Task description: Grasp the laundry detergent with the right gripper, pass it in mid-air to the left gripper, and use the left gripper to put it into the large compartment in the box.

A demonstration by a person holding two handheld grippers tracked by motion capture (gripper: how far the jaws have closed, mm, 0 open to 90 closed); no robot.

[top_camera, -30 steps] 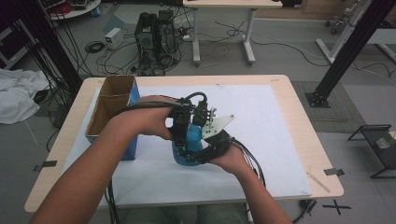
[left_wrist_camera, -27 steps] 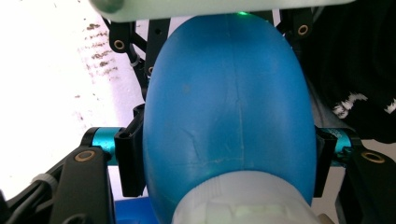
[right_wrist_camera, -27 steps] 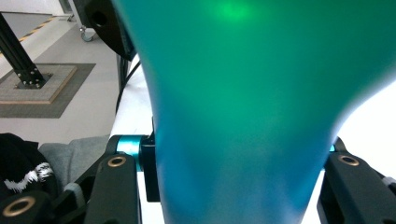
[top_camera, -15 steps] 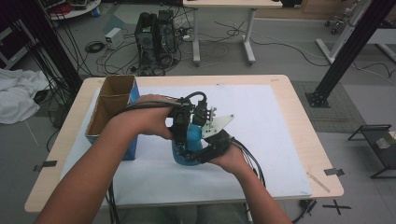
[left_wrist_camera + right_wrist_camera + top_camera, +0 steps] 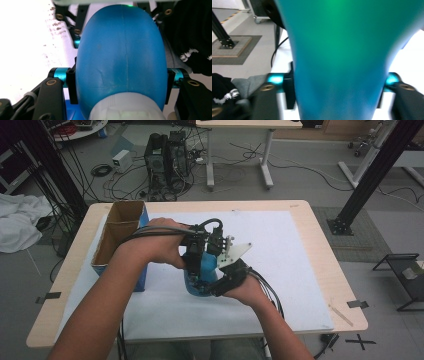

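A blue soft bottle (image 5: 202, 270) is held over the middle of the table between both grippers. My left gripper (image 5: 196, 262) comes in from the left, shut on the bottle (image 5: 120, 50) across its belly, with both pads pressed on its sides. The bottle's whitish cap end (image 5: 125, 111) points toward that camera. My right gripper (image 5: 212, 282) meets it from the lower right. Its jaws have just been opening, but the bottle (image 5: 342, 37) still spans the whole gap and touches both pads; this view is blurred.
An open cardboard box (image 5: 120, 237) with blue sides stands at the table's left. A white sheet (image 5: 290, 270) covers most of the tabletop. A black garment with white print (image 5: 192, 37) lies close behind the bottle. Cables trail from both grippers toward the front edge.
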